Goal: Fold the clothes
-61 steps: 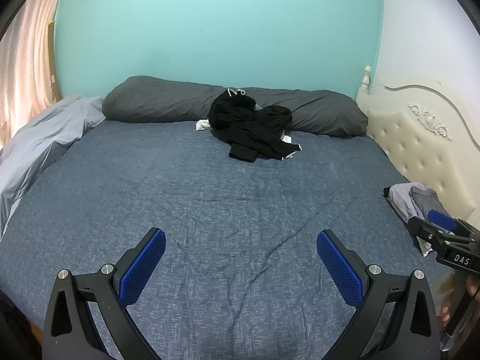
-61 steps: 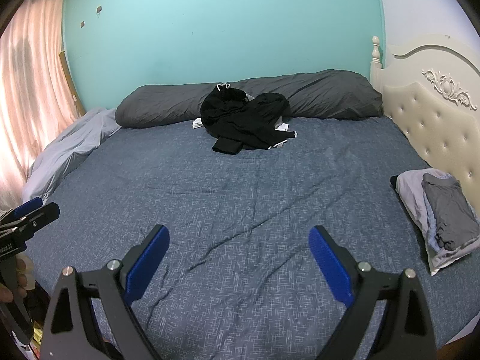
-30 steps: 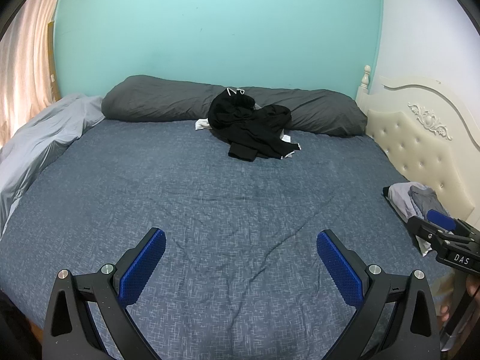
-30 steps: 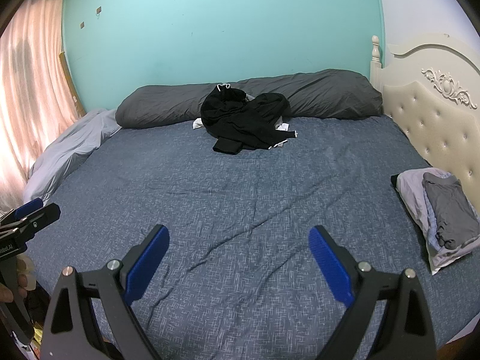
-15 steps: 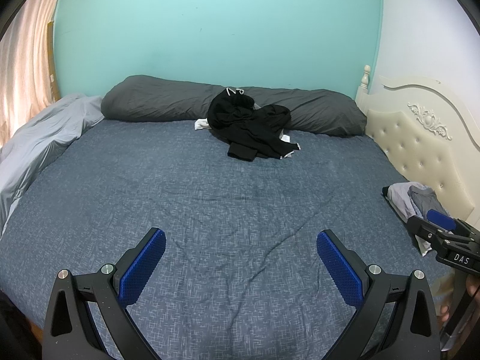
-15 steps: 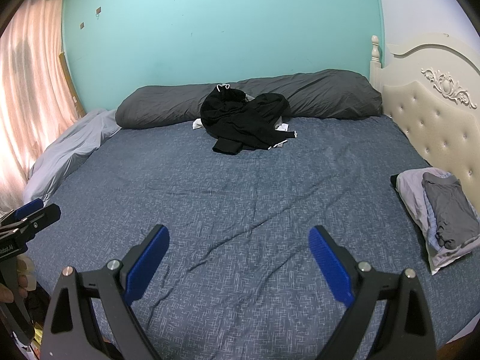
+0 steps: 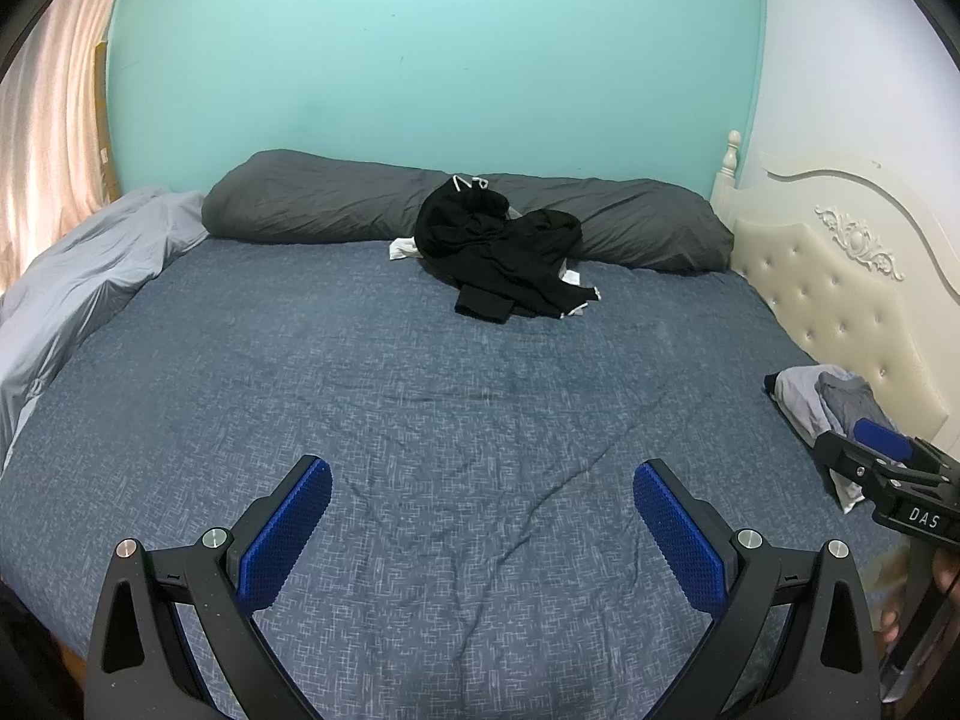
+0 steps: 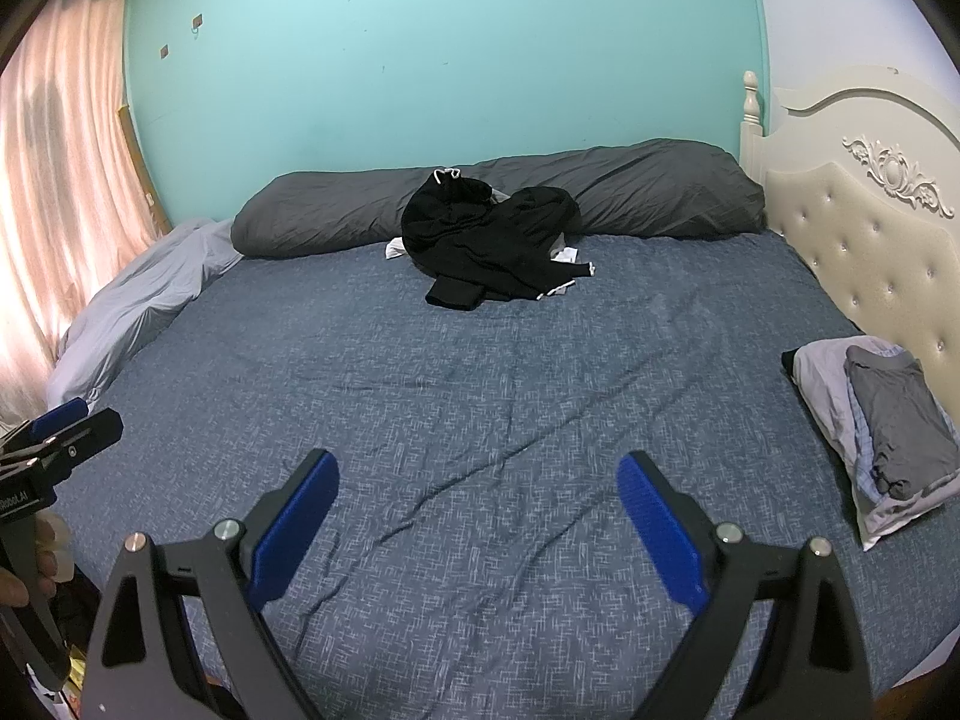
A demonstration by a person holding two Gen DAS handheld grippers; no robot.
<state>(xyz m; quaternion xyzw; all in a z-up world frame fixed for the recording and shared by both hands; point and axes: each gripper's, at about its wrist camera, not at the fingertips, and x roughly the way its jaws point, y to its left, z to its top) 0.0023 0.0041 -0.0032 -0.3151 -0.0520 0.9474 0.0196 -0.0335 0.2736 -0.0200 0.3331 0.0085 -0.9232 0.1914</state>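
Both pairs of fingers stand spread wide with nothing between them: your left gripper (image 7: 482,504) and your right gripper (image 8: 477,495) each hold only air above the blue bedspread (image 7: 420,396). Their blue pads (image 7: 285,531) face each other across a broad gap, and neither touches the fabric.

Well ahead of both sets of fingers, past a long stretch of wrinkled spread, lies the black clothes pile (image 7: 501,255), crumpled in a heap with bits of white cloth showing at its edges. It rests against the long dark grey pillow (image 7: 312,204) that runs along the turquoise wall (image 7: 420,60).

Off to the right of your right gripper's fingers, near the cream headboard (image 8: 870,228), sits a folded stack (image 8: 888,414): a grey piece on top of paler ones. Far to the left of your left fingers, a light grey blanket (image 7: 78,288) is bunched along the bed's edge, by the pink curtain (image 8: 54,192).

Each camera catches the other gripper at its frame edge, held level beside it.
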